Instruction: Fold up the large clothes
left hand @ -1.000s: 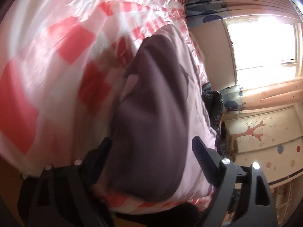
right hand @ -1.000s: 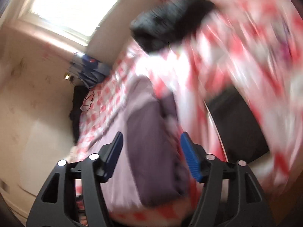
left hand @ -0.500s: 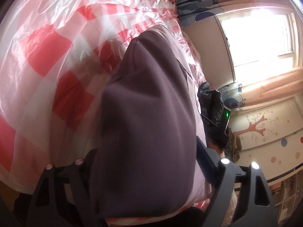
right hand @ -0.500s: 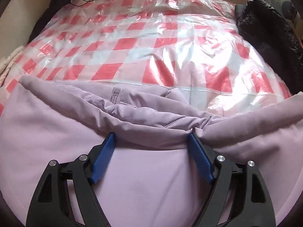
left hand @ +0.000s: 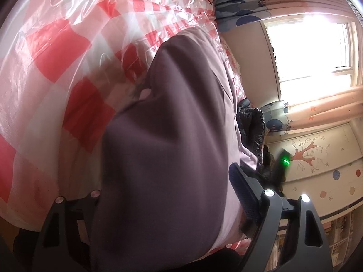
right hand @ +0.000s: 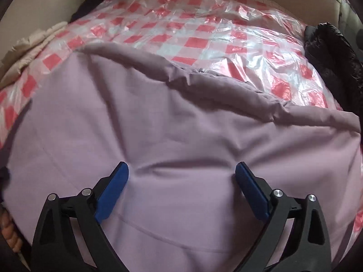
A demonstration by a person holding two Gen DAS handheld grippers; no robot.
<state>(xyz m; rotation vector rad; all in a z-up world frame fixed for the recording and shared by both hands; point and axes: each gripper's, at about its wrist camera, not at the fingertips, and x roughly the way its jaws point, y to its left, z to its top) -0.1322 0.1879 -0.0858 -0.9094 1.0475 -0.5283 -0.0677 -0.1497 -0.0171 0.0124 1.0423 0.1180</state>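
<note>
The checked plastic sheet (right hand: 204, 29) is lying bare beyond the lilac garment (right hand: 158, 136) (a black jacket (right hand: 326, 52) crowding its edge). The right gripper (right hand: 181, 172) is opening, released above cloth; the left gripper (left hand: 163, 192) is straddling a thick fold, grip unclear.

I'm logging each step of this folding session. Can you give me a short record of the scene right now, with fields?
garment: lilac jacket, spread across the bed, bunched seam along its far edge
surface: red-and-white checked plastic sheet
left tongs: wide apart, a fold of the jacket between them, grip unclear
right tongs: opening, pads clear of the fabric below
other item: black puffy coat at the bed's right edge
</note>
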